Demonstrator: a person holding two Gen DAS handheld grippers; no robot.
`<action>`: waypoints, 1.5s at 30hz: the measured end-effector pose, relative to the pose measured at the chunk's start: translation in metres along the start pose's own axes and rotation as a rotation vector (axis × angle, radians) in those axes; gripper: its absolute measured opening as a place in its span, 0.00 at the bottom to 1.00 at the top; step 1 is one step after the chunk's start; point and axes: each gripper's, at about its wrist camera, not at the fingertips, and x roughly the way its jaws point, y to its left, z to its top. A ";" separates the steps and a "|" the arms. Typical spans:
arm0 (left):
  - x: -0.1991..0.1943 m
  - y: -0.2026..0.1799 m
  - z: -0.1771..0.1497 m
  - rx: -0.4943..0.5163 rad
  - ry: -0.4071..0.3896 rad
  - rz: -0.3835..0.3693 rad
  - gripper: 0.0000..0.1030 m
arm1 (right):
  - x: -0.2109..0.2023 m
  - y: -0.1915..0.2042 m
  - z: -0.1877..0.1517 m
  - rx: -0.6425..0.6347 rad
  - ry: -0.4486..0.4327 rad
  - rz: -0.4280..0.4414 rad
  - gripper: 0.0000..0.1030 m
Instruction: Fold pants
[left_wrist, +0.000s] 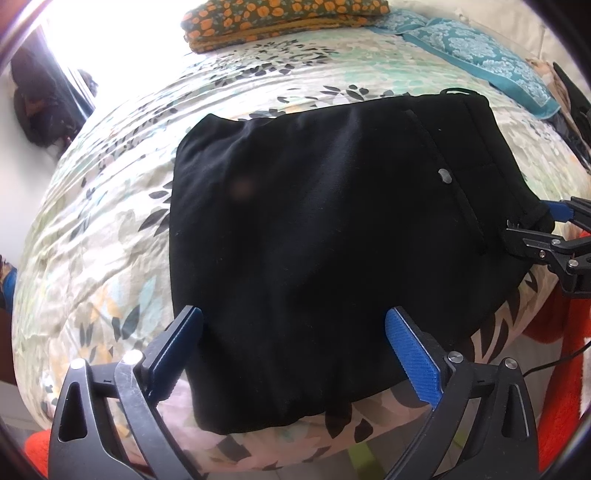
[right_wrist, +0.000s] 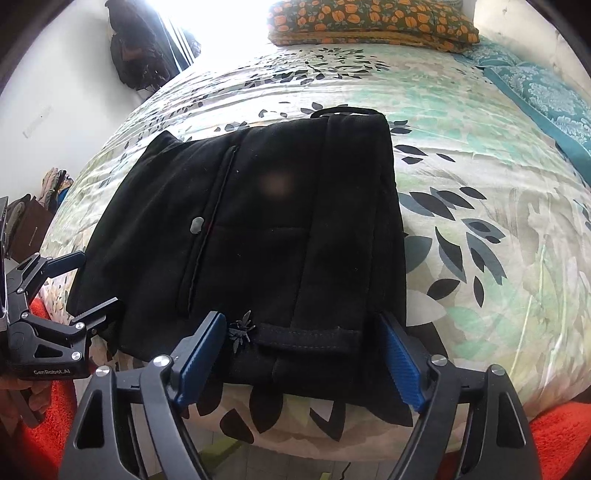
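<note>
Black pants (left_wrist: 314, 229) lie folded in a compact rectangle on the leaf-print bedspread (left_wrist: 110, 221), waistband end to the right with a small metal button (left_wrist: 444, 175). My left gripper (left_wrist: 293, 325) is open, its blue fingers straddling the near edge of the pants. My right gripper (right_wrist: 303, 332) is open too, fingers either side of the waistband tab at the near right edge of the pants (right_wrist: 258, 229). Each gripper shows in the other's view: the right one (left_wrist: 532, 221) at the waistband corner, the left one (right_wrist: 88, 280) at the left edge.
A folded orange-flowered cloth (left_wrist: 280, 18) lies at the far end of the bed, a teal patterned pillow (left_wrist: 480, 55) at the far right. An orange-red rug (right_wrist: 554, 435) lies below the bed's near edge. Dark clothes (right_wrist: 140, 48) hang on the left wall.
</note>
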 end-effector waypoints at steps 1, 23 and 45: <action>0.000 0.001 0.000 -0.001 0.000 -0.004 0.97 | 0.002 -0.002 0.000 0.009 0.006 0.006 0.85; 0.002 0.035 0.035 -0.021 -0.049 -0.239 0.96 | 0.048 -0.073 0.093 0.472 0.012 0.410 0.17; 0.031 0.142 0.081 -0.392 -0.038 -0.173 0.95 | -0.016 -0.039 0.088 0.182 -0.128 0.185 0.55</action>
